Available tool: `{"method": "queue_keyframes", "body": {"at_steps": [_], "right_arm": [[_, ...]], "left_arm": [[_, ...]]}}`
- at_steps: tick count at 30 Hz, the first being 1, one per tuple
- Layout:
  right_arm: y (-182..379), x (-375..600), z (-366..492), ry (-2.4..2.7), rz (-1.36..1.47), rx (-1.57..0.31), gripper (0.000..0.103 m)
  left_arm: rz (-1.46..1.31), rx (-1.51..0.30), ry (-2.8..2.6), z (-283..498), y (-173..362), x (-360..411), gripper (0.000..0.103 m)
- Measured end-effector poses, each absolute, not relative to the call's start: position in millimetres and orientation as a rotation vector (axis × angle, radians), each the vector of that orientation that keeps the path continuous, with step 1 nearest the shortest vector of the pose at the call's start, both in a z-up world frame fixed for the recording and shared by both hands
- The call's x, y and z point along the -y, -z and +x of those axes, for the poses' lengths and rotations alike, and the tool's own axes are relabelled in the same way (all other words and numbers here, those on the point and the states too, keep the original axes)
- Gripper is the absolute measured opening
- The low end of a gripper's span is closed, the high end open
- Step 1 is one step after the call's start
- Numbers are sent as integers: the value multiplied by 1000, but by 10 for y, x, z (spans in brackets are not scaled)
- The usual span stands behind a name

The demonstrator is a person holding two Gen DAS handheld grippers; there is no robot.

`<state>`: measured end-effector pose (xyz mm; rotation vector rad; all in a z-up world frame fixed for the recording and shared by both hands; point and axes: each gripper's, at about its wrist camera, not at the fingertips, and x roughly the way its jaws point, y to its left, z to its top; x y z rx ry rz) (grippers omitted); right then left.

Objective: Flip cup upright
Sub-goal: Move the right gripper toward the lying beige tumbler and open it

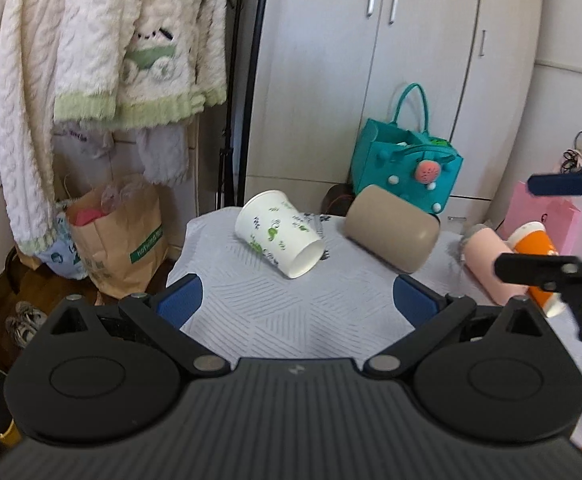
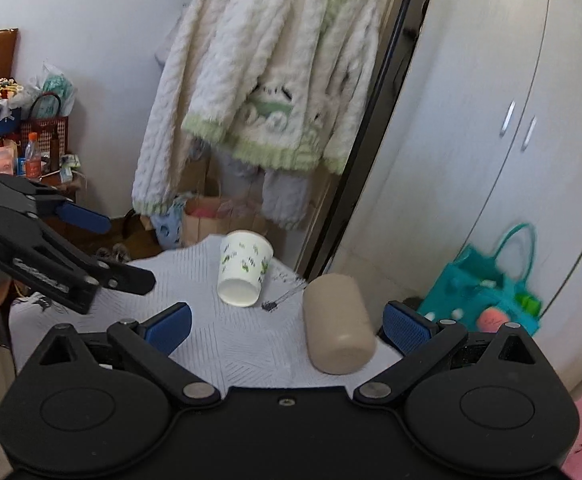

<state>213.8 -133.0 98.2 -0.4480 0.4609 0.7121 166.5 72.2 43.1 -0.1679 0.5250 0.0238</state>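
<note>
A white paper cup with green prints (image 1: 279, 233) lies on its side on the white-clothed table (image 1: 291, 312); it also shows in the right wrist view (image 2: 244, 269). A beige cup (image 1: 393, 229) lies on its side to its right, and shows in the right wrist view (image 2: 337, 324) too. A pink cup (image 1: 487, 264) and an orange cup (image 1: 537, 254) lie at the right. My left gripper (image 1: 297, 302) is open and empty, short of the white cup. My right gripper (image 2: 287, 326) is open and empty, near the beige cup.
A teal bag (image 1: 407, 164) stands behind the beige cup by the white wardrobe (image 1: 411, 60). A brown paper bag (image 1: 119, 236) sits on the floor at the left under hanging sweaters (image 1: 103, 48). A pink bag (image 1: 547, 212) is at the right.
</note>
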Motion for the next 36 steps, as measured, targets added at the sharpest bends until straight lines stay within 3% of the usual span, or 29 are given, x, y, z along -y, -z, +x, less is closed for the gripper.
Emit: {"method": "queue_keyframes", "body": {"at_steps": [9, 36], "right_arm": [[-630, 1288, 2843, -720, -370, -609, 103], [-68, 1176, 3714, -697, -439, -725, 100]], "left_arm": [[-259, -522, -24, 1843, -263, -824, 103], [-406, -618, 125, 2417, -117, -709, 101]]}}
